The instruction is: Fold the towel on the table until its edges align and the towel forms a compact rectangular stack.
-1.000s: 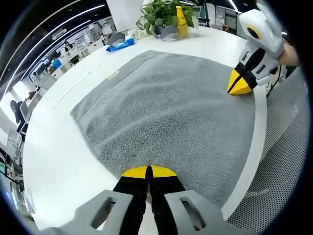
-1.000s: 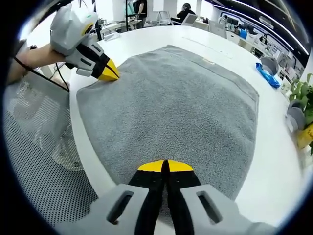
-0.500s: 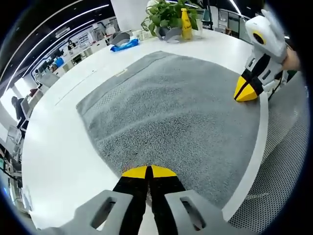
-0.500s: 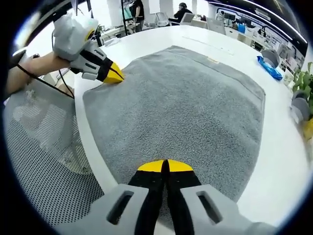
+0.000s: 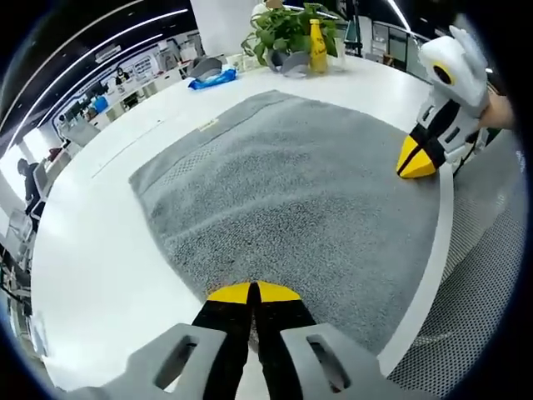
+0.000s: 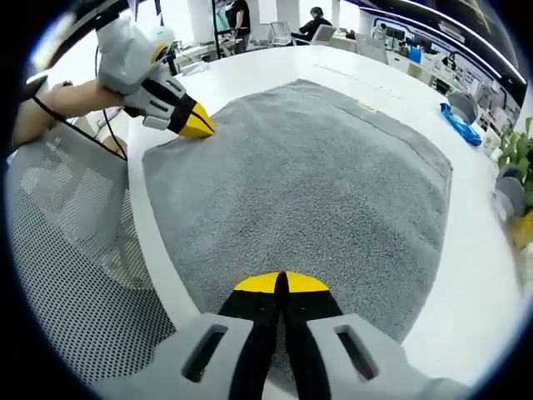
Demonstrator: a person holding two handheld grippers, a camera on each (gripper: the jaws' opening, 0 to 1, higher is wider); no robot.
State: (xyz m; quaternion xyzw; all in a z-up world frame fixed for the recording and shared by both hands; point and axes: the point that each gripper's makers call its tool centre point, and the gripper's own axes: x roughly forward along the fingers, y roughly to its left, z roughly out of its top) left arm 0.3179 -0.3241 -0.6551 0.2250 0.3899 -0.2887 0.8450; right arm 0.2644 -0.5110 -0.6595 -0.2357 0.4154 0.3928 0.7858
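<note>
Grey towel (image 5: 291, 192) lies flat on the white table (image 5: 100, 250). The left gripper (image 5: 252, 293) at 6 o'clock and the right gripper (image 6: 279, 285) each pinch a near corner, jaws clenched on it.

A plain grey towel (image 5: 291, 192) with a looped, nubbly texture lies on a white bench (image 5: 92, 250). The left tongs (image 5: 253, 292) and right tongs (image 6: 281, 283) are black with yellow tips on pale grey bodies. Farther along the bench sit a green leafy plant (image 5: 283, 25), a yellow bottle (image 5: 318, 46) and a bright blue bundle (image 5: 210, 78).
</note>
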